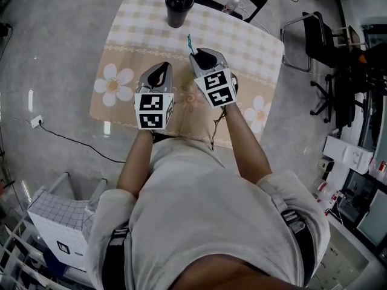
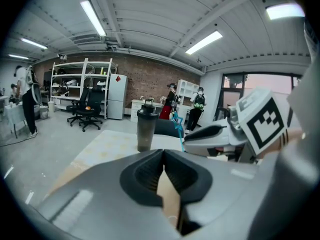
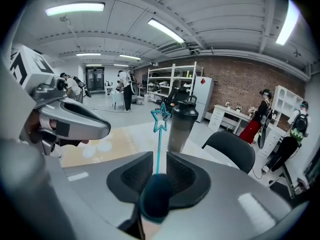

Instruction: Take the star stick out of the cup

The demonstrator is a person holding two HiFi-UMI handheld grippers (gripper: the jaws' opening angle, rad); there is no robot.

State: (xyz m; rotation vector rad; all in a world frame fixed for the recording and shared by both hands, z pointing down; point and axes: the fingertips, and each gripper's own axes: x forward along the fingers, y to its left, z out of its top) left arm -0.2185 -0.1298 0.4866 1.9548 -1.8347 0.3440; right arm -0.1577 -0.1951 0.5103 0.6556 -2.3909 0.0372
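Cloth-covered counter (image 1: 133, 29). The black shaker cup (image 1: 179, 6) stands ahead of both sets of fingers, well apart, a bit closer to the right ones. On the right gripper (image 3: 159, 160), fingers are pinched on the star stick (image 3: 160, 118) stem. Its long axis runs straight out of the fingers, star end toward the cup. Stick looks already clear of the cup. On the left gripper (image 2: 164, 156), fingers are together and hold nothing, just beside the right.
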